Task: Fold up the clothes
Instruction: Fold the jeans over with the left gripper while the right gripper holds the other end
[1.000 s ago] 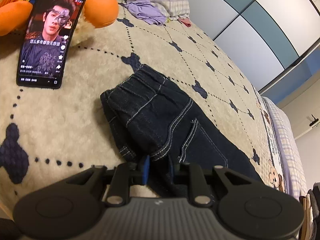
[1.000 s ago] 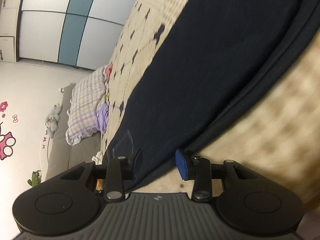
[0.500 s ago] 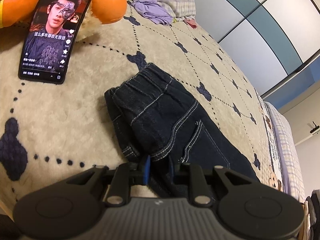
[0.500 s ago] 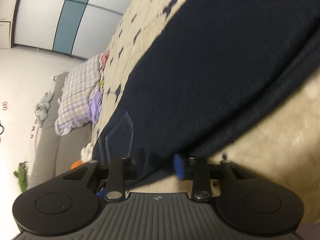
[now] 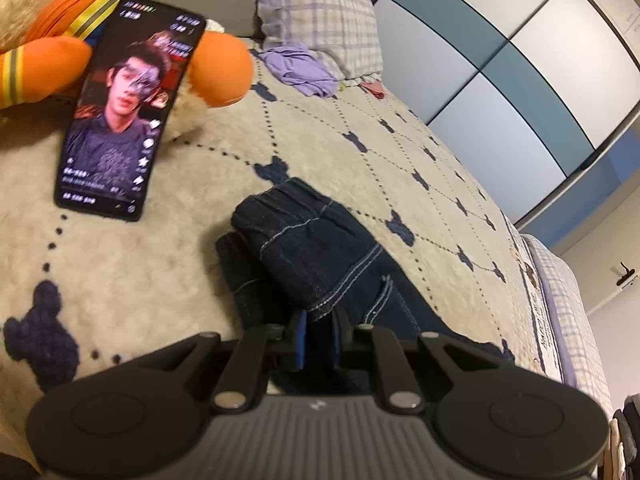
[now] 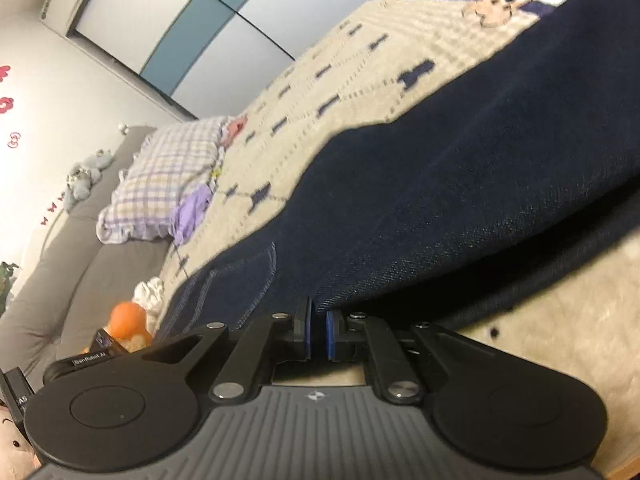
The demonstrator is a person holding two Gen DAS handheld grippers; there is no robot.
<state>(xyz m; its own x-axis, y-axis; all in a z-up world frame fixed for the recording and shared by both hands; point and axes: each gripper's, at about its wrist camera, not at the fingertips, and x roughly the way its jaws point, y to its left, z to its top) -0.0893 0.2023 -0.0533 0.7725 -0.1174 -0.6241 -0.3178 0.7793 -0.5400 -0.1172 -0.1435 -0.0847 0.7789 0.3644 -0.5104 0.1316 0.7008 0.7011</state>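
A small label [image 6: 90,360] on the right gripper's body reads "GenRobot.AI" (phone text illegible).

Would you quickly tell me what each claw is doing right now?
Left claw: shut on the jeans, near the waistband end.
Right claw: shut on the jeans' edge, further along.

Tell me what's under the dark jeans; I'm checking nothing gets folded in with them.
Around the jeans only the beige blanket with navy bear shapes shows, running under their edges. Whatever lies beneath the denim itself is covered and cannot be seen.
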